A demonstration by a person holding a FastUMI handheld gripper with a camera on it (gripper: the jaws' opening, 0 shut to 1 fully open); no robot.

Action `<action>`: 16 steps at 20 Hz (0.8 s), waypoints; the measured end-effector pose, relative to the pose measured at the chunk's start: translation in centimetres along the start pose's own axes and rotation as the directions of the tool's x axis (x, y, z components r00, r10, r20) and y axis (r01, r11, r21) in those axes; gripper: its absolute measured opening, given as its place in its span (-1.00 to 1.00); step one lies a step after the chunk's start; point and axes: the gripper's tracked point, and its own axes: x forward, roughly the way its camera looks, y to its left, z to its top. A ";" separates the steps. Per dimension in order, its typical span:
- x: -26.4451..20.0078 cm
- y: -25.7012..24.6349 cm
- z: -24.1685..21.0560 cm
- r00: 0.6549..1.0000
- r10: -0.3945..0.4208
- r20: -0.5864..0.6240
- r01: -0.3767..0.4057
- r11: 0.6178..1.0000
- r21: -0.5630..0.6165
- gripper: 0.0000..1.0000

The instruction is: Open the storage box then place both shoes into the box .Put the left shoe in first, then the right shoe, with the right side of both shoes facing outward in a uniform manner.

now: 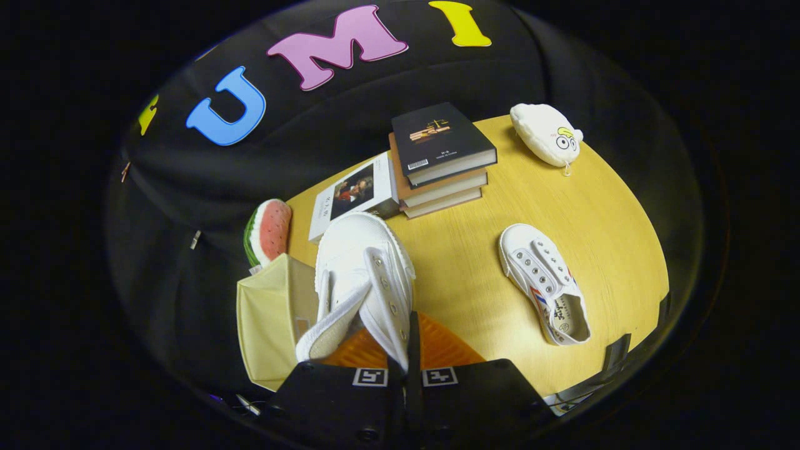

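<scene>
tool (405, 369): fingers pinched nearly together on side wall of white canvas shoe (362, 281), toe pointing away, held above the worktop (475, 275) | second white shoe (545, 284): flat on worktop, toe away | count: 2 shoes | pale yellow storage box (269, 319): beside held shoe, contents hidden

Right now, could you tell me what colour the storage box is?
Pale yellow storage box, clearest in the gripper view.

We see one white canvas shoe (362, 284) lifted, toe toward twelve o'clock, over the pale yellow storage box (272, 315) — its mate (545, 282) lies flat on the table at three o'clock.
</scene>
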 end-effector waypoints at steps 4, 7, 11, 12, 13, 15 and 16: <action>-1.5 6.2 0.2 0.999 0.052 -0.008 -0.052 0.998 0.019 -0.89; -0.8 11.6 -1.1 0.994 0.108 -0.029 -0.107 0.994 0.016 -0.89; 1.1 17.5 -4.0 0.985 0.158 -0.075 -0.157 0.987 0.020 -0.89; 1.6 18.4 -4.7 0.984 0.160 -0.083 -0.159 0.987 0.020 -0.89; 2.2 19.3 -5.5 0.983 0.159 -0.094 -0.158 0.987 0.022 -0.89; 3.4 20.8 -6.7 0.982 0.157 -0.107 -0.156 0.988 0.022 -0.88; 4.0 21.2 -7.3 0.982 0.152 -0.114 -0.150 0.988 0.022 -0.89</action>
